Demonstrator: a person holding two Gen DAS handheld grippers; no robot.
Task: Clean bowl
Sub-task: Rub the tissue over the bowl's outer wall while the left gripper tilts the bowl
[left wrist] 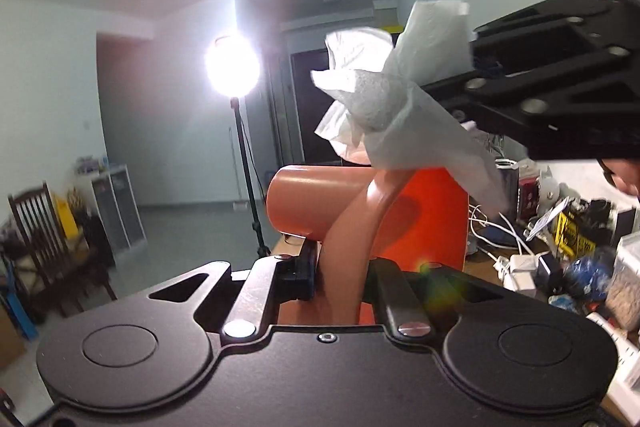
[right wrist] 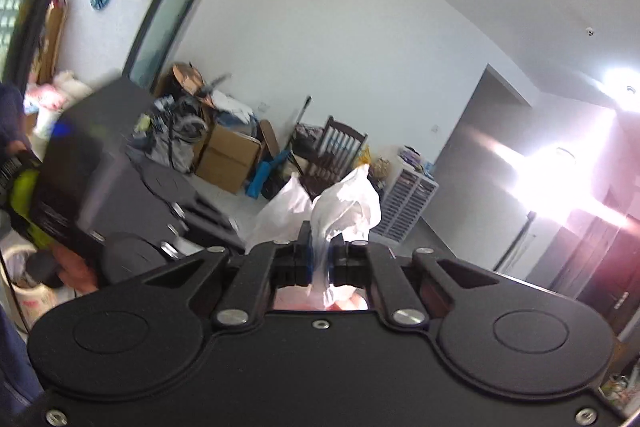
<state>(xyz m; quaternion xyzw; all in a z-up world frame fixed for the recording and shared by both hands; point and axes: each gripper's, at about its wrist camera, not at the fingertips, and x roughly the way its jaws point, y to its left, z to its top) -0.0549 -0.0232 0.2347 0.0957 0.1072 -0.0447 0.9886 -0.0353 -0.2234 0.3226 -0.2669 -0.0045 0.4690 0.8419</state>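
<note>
Left gripper (left wrist: 340, 279) fingers clamping orange bowl (left wrist: 360, 203) rim, right gripper (right wrist: 320, 259) fingers pinching white tissue (right wrist: 344, 207), cluttered wooden desk (left wrist: 484, 267), bright studio lamp (left wrist: 232, 67), wooden chair (right wrist: 332, 151)

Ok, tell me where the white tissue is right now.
The white tissue is pinched in the right gripper, held up in the air just above the orange bowl that the left gripper grips by its rim.
</note>
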